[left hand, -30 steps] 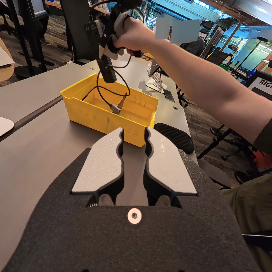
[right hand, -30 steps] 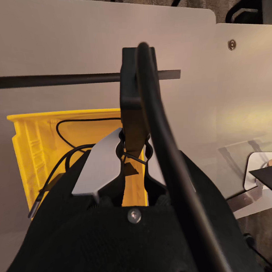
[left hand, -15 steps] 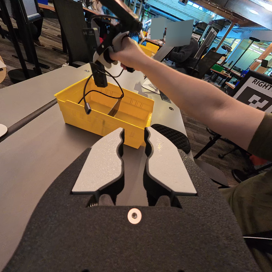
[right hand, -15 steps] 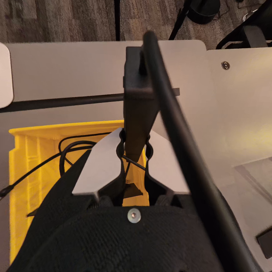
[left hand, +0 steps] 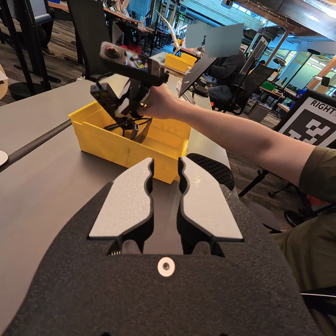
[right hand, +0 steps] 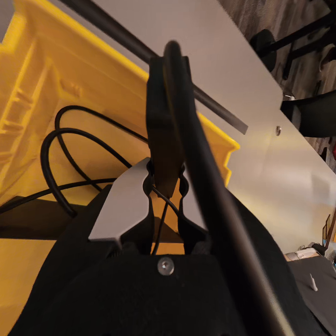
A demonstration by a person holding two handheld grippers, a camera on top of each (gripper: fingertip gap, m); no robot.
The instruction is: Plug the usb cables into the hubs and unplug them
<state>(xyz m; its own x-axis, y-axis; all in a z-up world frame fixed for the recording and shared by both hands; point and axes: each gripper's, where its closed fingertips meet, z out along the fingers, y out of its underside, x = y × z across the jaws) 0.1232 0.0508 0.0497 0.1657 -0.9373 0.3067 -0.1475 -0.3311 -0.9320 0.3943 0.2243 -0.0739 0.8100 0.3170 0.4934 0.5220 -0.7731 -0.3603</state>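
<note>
My right gripper (right hand: 166, 168) is shut on a black USB hub (right hand: 163, 116) and holds it tilted over the yellow bin (right hand: 76, 76). The hub's thick black cable (right hand: 209, 181) runs back past the right finger. Thin black cables (right hand: 60, 138) loop inside the bin. In the left wrist view the right gripper (left hand: 125, 107) holds the hub (left hand: 104, 99) low above the bin (left hand: 112, 147), with cables and a silver plug (left hand: 134, 131) hanging into it. My left gripper (left hand: 165, 161) is open and empty over the grey table, in front of the bin.
The grey table (left hand: 36, 181) has a dark groove (left hand: 38, 141) across it left of the bin. A black textured pad (left hand: 212, 169) lies at the table's right edge. A person's bare forearm (left hand: 236, 134) reaches across from the right. Chairs and desks stand behind. About 35 centimeters separates my left fingertips from my right.
The right gripper has dropped with the hub from high above the bin to just over it and tilted. The dangling cable and plug have sunk into the bin. The left gripper stays open.
</note>
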